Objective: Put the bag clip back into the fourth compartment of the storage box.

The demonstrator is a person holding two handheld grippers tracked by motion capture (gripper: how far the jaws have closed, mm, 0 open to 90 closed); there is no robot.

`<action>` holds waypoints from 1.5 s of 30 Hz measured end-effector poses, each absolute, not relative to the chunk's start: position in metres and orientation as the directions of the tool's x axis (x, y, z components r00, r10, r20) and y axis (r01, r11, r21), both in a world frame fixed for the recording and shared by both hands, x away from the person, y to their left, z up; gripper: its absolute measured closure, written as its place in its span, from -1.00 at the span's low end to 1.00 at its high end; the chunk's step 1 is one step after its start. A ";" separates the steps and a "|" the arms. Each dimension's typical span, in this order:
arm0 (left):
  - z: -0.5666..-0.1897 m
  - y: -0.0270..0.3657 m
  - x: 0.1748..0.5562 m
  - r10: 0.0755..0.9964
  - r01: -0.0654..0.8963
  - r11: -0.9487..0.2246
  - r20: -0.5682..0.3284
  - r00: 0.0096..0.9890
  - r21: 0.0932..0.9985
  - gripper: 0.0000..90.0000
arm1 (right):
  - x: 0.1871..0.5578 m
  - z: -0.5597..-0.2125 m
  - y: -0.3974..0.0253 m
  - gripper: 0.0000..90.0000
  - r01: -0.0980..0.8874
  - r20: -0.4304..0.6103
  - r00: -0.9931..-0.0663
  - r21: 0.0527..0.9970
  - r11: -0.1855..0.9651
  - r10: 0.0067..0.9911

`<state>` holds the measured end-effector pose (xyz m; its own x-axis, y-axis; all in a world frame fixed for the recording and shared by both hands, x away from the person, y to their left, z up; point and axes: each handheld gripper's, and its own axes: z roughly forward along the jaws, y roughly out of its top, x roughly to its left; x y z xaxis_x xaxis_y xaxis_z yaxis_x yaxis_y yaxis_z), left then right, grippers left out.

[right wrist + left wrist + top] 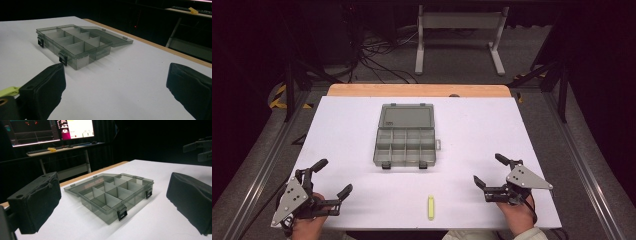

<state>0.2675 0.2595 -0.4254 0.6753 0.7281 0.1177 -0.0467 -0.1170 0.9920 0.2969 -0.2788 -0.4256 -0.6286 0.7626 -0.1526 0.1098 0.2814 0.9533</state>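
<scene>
Small yellow-green plastic stick [430,207]: lies on the white table [337,130], near side of the open grey compartment box [405,141]. We hold both grippers [328,176] [490,170] spread, empty; next, we judge, pinch it.

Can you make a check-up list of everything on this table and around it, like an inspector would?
Surface: white table top with a wooden strip along the far edge.
Job's things: smoky clear compartment box, lid laid open flat behind it, the compartments in sight look empty; yellow-green marker-like stick lies near the front edge, apart from the box.
Clutter: nothing seen.
Grippers: left gripper and right gripper both open, holding nothing, resting near the front corners.
Cables: tangled black cables on the floor beyond the table.
Surroundings: white stand on the floor; lit monitors on a side desk.
</scene>
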 end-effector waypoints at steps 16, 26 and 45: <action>-0.425 0.260 0.267 0.726 -0.049 -0.116 0.119 0.677 0.992 -1.00 | 0.297 -0.425 -0.278 -0.93 0.108 -0.153 -0.637 0.953 0.284 0.755; -0.424 0.261 0.267 0.726 -0.053 -0.117 0.121 0.677 0.992 -1.00 | 0.299 -0.423 -0.276 -0.93 0.117 -0.132 -0.645 0.956 0.268 0.753; -0.424 0.260 0.267 0.721 -0.054 -0.124 0.127 0.681 0.991 -0.99 | 0.307 -0.398 -0.230 -0.92 0.070 -0.131 -0.737 0.961 0.268 0.662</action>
